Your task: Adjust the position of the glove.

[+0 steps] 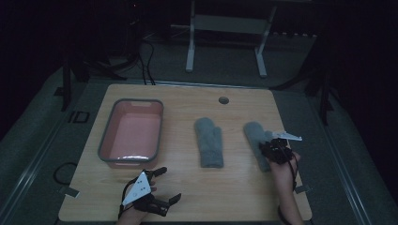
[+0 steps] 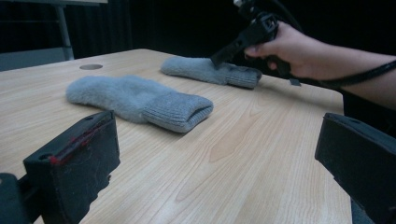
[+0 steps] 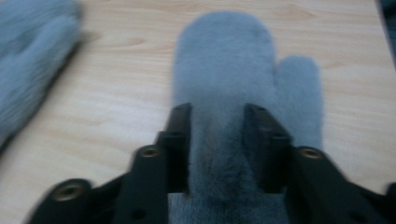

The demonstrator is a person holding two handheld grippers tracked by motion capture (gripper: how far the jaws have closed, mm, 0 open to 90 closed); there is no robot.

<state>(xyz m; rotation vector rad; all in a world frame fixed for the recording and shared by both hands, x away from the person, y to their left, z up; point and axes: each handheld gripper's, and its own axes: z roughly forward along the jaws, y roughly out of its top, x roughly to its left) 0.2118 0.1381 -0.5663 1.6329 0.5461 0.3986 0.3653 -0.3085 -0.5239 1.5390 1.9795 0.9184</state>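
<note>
Beside the second mitten [image 1: 209,142], right claw [image 3: 217,140] pinching grey mitten [image 3: 233,84]; left claw [image 1: 162,185] wide open.

Two fluffy grey knitted mittens, one [image 1: 209,140] in the middle and one [image 1: 255,137] at the right, are seen on the pale wooden table [image 1: 187,197] with its light brown grain. A rectangular plastic basin [image 1: 132,131] is coloured pink inside, grey-rimmed. The black two-jaw grippers [image 1: 165,185] [image 1: 271,148] are topped by pale grey plates.

The counter [image 1: 187,197] was a pale wooden top with a round hole [image 1: 224,100] near its far edge. A pink tub [image 1: 132,132] with a grey rim stood at its left, and two grey mittens lay flat, the middle mitten [image 1: 209,142] and the right mitten [image 1: 256,136], apart from each other.
</note>
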